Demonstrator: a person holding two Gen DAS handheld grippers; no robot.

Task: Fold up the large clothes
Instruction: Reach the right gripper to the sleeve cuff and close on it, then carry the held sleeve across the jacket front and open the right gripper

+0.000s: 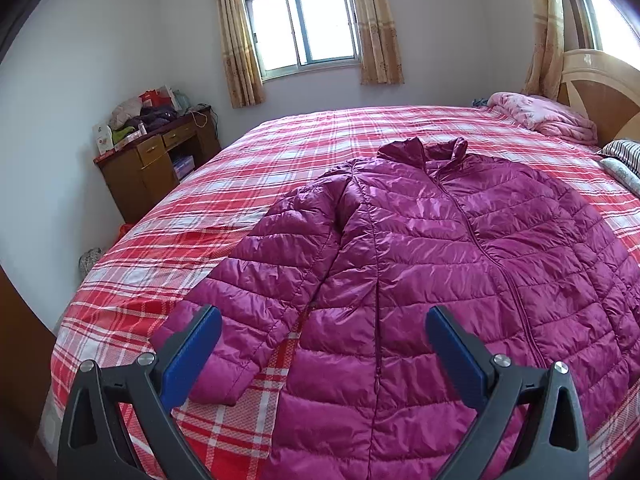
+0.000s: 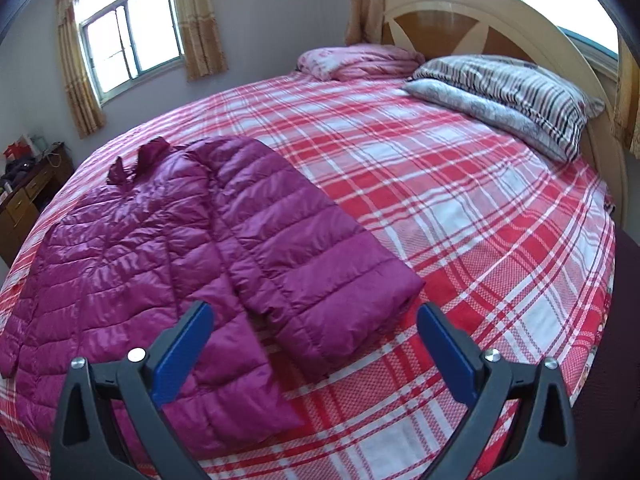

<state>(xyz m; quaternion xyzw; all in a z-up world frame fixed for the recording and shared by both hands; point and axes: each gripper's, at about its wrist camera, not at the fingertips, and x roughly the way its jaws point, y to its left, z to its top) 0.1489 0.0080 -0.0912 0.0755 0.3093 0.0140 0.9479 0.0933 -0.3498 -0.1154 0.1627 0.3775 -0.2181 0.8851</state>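
Magenta quilted down jacket (image 1: pixel 420 248), flat and zipped on plaid bed (image 2: pixel 460 208). Left gripper (image 1: pixel 323 352) and right gripper (image 2: pixel 314 348): jaws spread, empty. Risk: slick shell slipping from pinch; puffy sleeves springing unfolded.

I am in a home bedroom. A wide bed (image 2: pixel 460 208) with a red-and-white plaid sheet fills most of what I see, backed by a curved wooden headboard (image 2: pixel 480 12). Striped pillows (image 2: pixel 508 92) and a folded pink quilt (image 1: pixel 540 116) lie at its head. Yellowish patterned curtains (image 1: pixel 236 40) hang beside a sliding window (image 1: pixel 300 24) in a plain white wall. In the corner stands a brown wooden desk (image 1: pixel 156 168) with drawers, its tabletop piled with clothes, boxes and small household clutter.
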